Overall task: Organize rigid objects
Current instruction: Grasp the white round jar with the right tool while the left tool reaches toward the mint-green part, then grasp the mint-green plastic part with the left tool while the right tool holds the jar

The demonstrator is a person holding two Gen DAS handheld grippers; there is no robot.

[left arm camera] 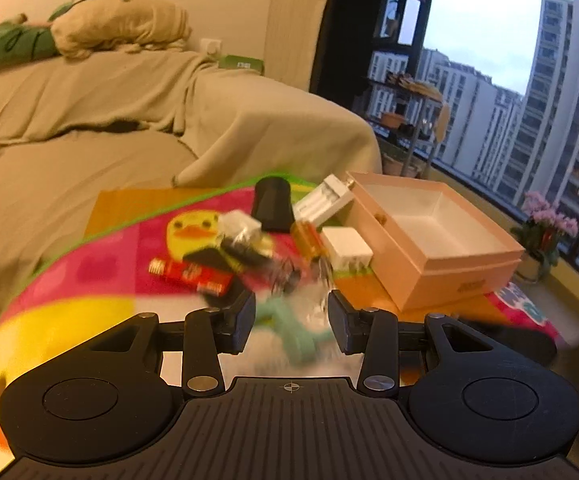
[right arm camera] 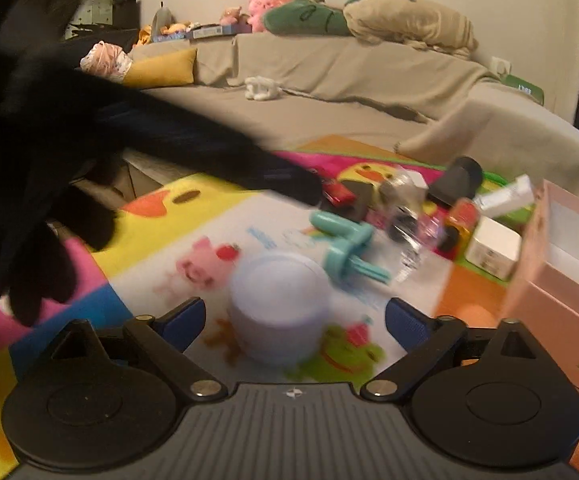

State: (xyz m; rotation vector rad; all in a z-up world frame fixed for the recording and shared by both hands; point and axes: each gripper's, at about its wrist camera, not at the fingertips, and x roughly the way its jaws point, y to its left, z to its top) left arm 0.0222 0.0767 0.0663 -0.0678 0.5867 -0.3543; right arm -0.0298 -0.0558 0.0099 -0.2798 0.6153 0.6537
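Observation:
Small rigid objects lie in a pile on a colourful play mat [left arm camera: 89,280]. My left gripper [left arm camera: 292,316] is open, with a blurred mint green plastic piece [left arm camera: 293,332] between its fingers. Beyond it lie a red pack [left arm camera: 189,274], a black cylinder [left arm camera: 272,204], a white cube [left arm camera: 347,250] and an amber bottle [left arm camera: 309,240]. An open pink box [left arm camera: 437,236] stands to the right. My right gripper [right arm camera: 294,318] is open around a pale lavender round jar [right arm camera: 279,306]. The mint piece [right arm camera: 343,246] lies beyond the jar. The pink box [right arm camera: 561,264] is at the right.
A beige covered sofa [left arm camera: 89,120] with cushions stands behind the mat. A window [left arm camera: 509,80] and a flower pot [left arm camera: 545,236] are at the right. A dark sleeved arm [right arm camera: 129,132] reaches across the right wrist view toward the pile.

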